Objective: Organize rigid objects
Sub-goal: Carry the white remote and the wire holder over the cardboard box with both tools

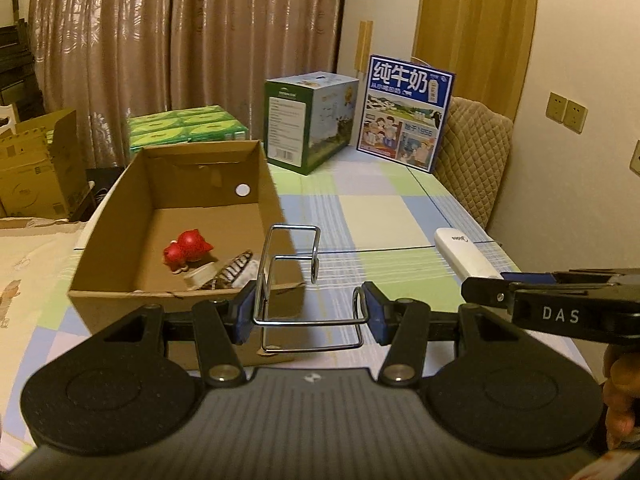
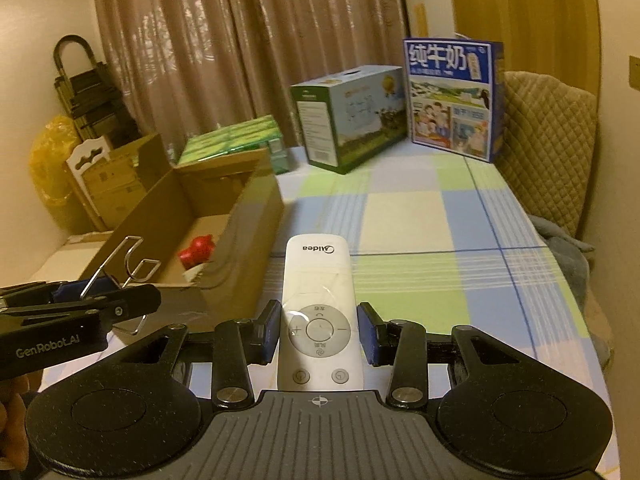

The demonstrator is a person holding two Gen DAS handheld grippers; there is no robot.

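Observation:
My left gripper (image 1: 310,314) is shut on a bent metal wire rack (image 1: 296,280), its blue pads pressing both ends, held above the table beside an open cardboard box (image 1: 248,168). The box holds a red toy (image 1: 188,246) and a striped item (image 1: 236,268). In the right wrist view, a white Midea remote (image 2: 318,308) lies on the table between the fingers of my right gripper (image 2: 318,332); small gaps show on both sides of the remote. The rack (image 2: 134,264) and box (image 2: 256,216) also show there at left.
A checked cloth covers the table (image 1: 384,220). At the back stand a green-white carton (image 1: 308,120), a blue milk carton (image 1: 404,112) and green packs (image 1: 184,126). A quilted chair back (image 1: 472,152) is at right. More cardboard boxes (image 1: 36,168) stand at left.

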